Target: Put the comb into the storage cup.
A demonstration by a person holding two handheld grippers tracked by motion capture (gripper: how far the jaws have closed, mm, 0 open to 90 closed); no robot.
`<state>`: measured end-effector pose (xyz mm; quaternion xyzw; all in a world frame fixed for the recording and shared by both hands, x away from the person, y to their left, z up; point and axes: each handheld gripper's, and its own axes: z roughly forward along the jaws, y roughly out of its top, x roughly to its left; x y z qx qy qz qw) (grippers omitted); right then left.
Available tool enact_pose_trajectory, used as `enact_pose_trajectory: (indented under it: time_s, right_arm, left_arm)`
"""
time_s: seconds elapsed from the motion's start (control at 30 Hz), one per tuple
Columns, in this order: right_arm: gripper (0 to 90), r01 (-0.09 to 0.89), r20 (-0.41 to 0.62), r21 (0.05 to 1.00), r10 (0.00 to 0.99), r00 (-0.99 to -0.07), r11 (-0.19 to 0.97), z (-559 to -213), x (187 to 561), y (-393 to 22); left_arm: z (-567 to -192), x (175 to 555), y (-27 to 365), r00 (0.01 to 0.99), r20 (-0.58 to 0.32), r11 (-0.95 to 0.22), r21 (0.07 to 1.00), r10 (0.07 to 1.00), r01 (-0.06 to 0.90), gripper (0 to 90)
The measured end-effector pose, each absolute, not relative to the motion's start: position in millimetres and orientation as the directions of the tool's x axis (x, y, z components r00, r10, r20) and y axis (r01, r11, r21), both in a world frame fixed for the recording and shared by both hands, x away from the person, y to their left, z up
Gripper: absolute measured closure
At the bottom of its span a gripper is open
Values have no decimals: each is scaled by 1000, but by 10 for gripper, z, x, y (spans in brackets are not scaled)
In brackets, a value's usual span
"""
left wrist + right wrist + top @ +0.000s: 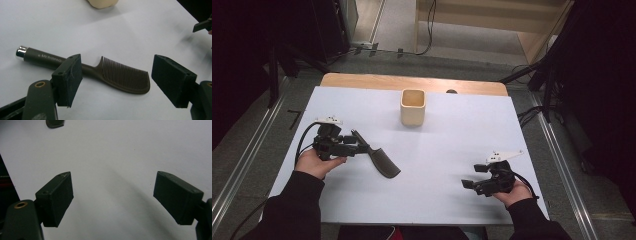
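The table point(452, 200) has a white top, with a strip of bare wood along its far edge. 2 things lie on it. A dark comb point(379, 157) lies flat at the left, its handle tipped with a silver cap, its teeth facing the far side. A cream square cup point(413, 107) stands upright near the far edge, well apart from the comb.

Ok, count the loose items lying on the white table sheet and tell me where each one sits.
2. The dark comb lies flat at the left, just ahead of the open left gripper. The cream cup stands upright near the far middle edge. Nothing seems hidden.
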<state>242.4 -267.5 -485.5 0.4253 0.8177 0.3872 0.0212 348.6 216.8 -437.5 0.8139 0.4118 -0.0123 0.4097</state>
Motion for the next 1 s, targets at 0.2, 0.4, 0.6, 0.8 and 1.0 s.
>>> enact_pose_trajectory:
  time_s: [0.2, 0.4, 0.6, 0.8, 1.0]
  right_arm:
    - [146, 679, 295, 652, 712, -637, 337, -4855, 2425, -2675]
    - [146, 682, 296, 651, 716, -632, 333, -4856, 2428, -2688]
    - [146, 685, 298, 649, 717, -630, 332, -4861, 2433, -2684]
    - [146, 686, 297, 647, 719, -628, 332, -4867, 2442, -2688]
    - [146, 685, 302, 652, 718, -627, 324, -4859, 2442, -2696]
  left_arm:
    - [-4329, 3564, 2118, 672, -344, -344, 656, 656, 672, 253]
    - [-4286, 3658, 2086, 681, -332, -358, 657, 653, 664, 256]
    - [-4261, 3821, 2048, 680, -332, -357, 657, 653, 664, 256]
    - [-4266, 3930, 2013, 676, -329, -353, 658, 659, 665, 256]
    - [-4292, 4055, 1974, 658, -331, -348, 644, 676, 681, 263]
